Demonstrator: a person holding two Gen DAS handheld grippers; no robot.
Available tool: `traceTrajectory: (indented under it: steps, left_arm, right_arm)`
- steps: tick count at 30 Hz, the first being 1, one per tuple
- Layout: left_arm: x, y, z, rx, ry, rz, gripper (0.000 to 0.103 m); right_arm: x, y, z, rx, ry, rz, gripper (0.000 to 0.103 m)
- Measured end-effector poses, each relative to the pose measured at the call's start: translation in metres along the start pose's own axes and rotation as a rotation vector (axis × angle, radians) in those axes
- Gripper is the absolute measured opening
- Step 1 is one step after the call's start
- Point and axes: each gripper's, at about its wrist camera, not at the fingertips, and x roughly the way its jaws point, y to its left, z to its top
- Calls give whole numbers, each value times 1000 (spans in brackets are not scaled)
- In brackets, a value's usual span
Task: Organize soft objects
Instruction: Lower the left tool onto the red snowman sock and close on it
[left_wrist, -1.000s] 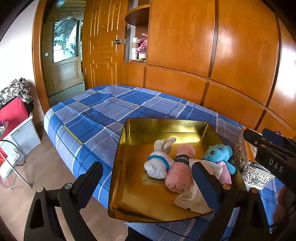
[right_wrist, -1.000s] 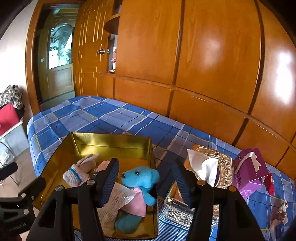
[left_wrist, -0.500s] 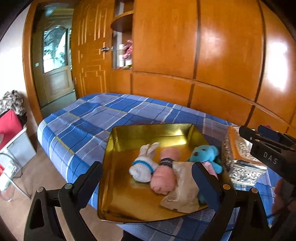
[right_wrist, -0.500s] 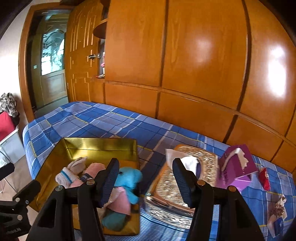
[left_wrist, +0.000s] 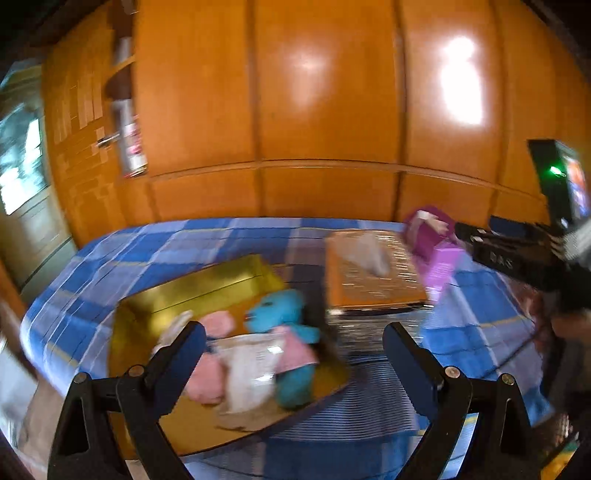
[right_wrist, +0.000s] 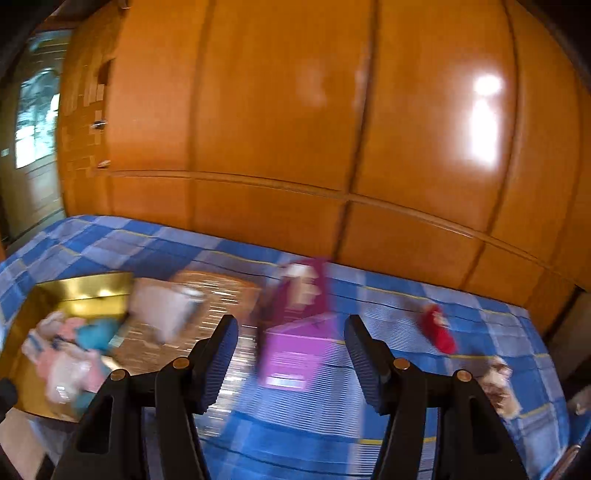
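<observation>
Both views are motion-blurred. A gold tray (left_wrist: 207, 284) on the blue checked bed holds a blue plush bear (left_wrist: 280, 314), a pink plush (left_wrist: 207, 380) and a white plush (left_wrist: 173, 328), with a plastic tag bag (left_wrist: 251, 365) on top. My left gripper (left_wrist: 293, 345) is open and empty, above the tray's right part. My right gripper (right_wrist: 291, 338) is open and empty, over the bed in front of a purple tissue box (right_wrist: 295, 347). The tray also shows in the right wrist view (right_wrist: 85, 291). A red soft toy (right_wrist: 439, 330) and a brownish soft toy (right_wrist: 498, 380) lie on the bed to the right.
An ornate silver tissue holder (left_wrist: 373, 273) stands between the tray and the purple box (left_wrist: 432, 247). Wooden wardrobe panels (right_wrist: 295, 129) back the bed. A doorway (left_wrist: 22, 166) is at far left. The right gripper's body (left_wrist: 517, 258) shows at the left view's right edge.
Both grippers have swung quickly to the right. The tray has slid toward the left of each view, and the purple box and the toys on the right part of the bed came into view.
</observation>
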Motion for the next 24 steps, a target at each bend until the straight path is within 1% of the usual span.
traceTrajectory:
  steps: [2,5,6,11,19,22,24]
  left_arm:
    - [2,-22,4,53,0,-51,97]
    - [5,-49,7,117,4,-108,97]
    - [6,-59,9,140,6,-126,97]
    - [13,-95,11,234,22,-189,97]
    - [23,-140,19,332,35,-273,97]
    - [24,-160,27,367,30,-305,97]
    - [26,-174,34,381,30,-337,97]
  right_arm:
    - [3,-29,-3,27,15,-54,60]
    - [5,-66,-9,71,37,-119,60]
    - [7,-84,-12,97,52,-145,60]
    - [12,-146,-27,197,96,-236,60]
    - [23,-245,-50,365,148,-378,60]
    - [28,-280,-59,431,150,-439,60]
    - [30,-308,-71,503,141,-484,60]
